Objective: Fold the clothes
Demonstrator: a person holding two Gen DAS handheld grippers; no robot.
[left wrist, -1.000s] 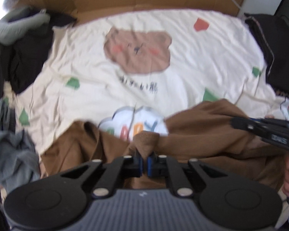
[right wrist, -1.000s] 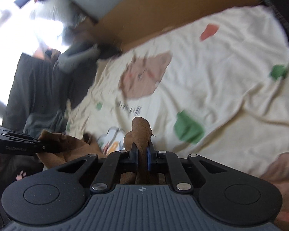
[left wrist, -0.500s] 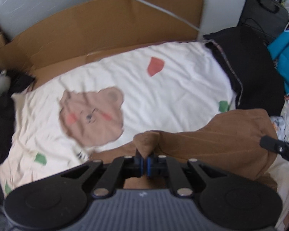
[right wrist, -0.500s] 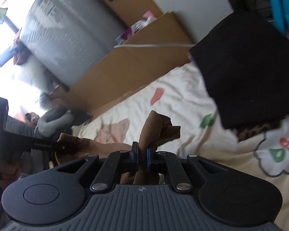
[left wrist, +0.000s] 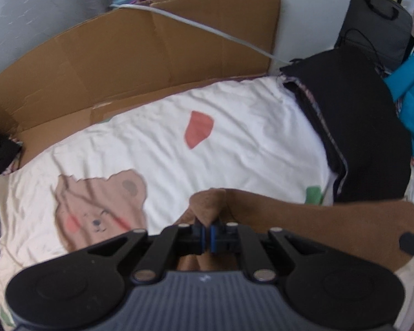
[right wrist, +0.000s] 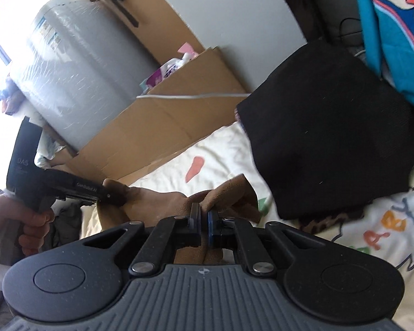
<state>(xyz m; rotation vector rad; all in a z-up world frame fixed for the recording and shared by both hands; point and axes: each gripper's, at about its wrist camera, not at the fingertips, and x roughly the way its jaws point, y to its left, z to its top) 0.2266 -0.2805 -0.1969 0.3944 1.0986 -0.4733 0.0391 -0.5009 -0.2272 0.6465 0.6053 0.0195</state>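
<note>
While left gripper [left wrist: 207, 235] and right gripper [right wrist: 204, 227] stay clamped on brown garment [left wrist: 303, 220], garment now lifted farther, covering cloud print on bedsheet [left wrist: 234, 143].

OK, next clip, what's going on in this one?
A person is folding a brown garment over a cream bear-print sheet with two handheld grippers. The left gripper is shut on a bunched edge of the cloth, and the right gripper is shut on another part, so the garment hangs stretched between them. A folded black garment lies just beyond on the sheet, with cardboard along the wall behind.
</note>
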